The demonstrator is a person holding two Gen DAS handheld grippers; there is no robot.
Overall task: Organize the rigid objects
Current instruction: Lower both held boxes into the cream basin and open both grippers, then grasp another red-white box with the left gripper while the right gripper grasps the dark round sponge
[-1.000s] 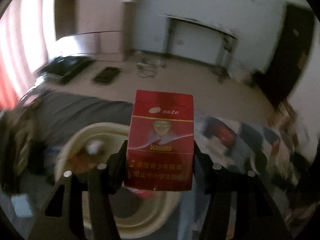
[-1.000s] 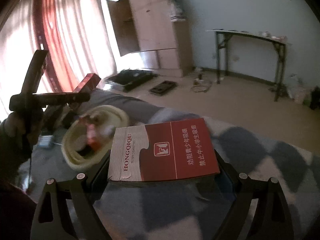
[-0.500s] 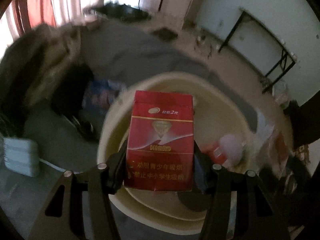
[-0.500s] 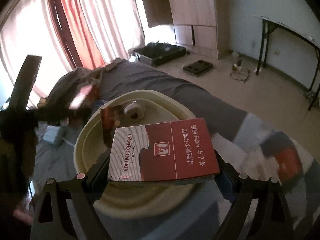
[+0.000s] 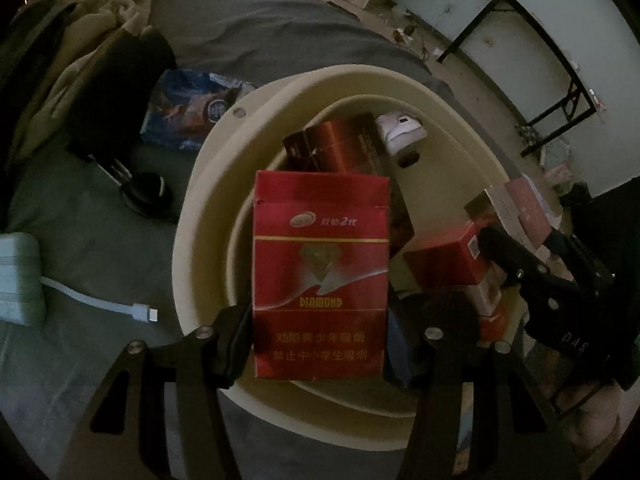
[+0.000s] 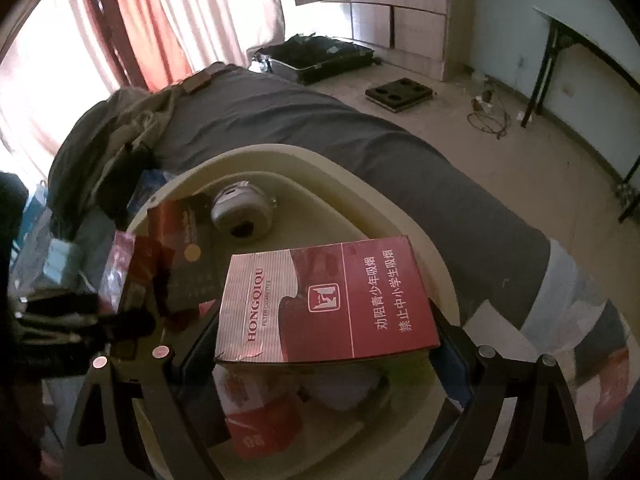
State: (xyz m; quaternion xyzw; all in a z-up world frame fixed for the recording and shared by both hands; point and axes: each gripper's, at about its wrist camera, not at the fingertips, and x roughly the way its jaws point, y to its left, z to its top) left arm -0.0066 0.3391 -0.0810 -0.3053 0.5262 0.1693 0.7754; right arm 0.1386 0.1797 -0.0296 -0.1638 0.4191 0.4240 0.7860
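Both our grippers hold cigarette packs over the cream basin.

Our left gripper (image 5: 320,344) is clamped on an upright red Diamond cigarette pack (image 5: 322,276); our right gripper (image 6: 324,354) grips a Hongqiqu cigarette pack (image 6: 326,304) lying flat by its short ends. Both hang above the cream basin (image 5: 200,200) on the grey bed (image 6: 280,120), where other red packs (image 5: 444,260) and a white round gadget (image 6: 240,208) lie.
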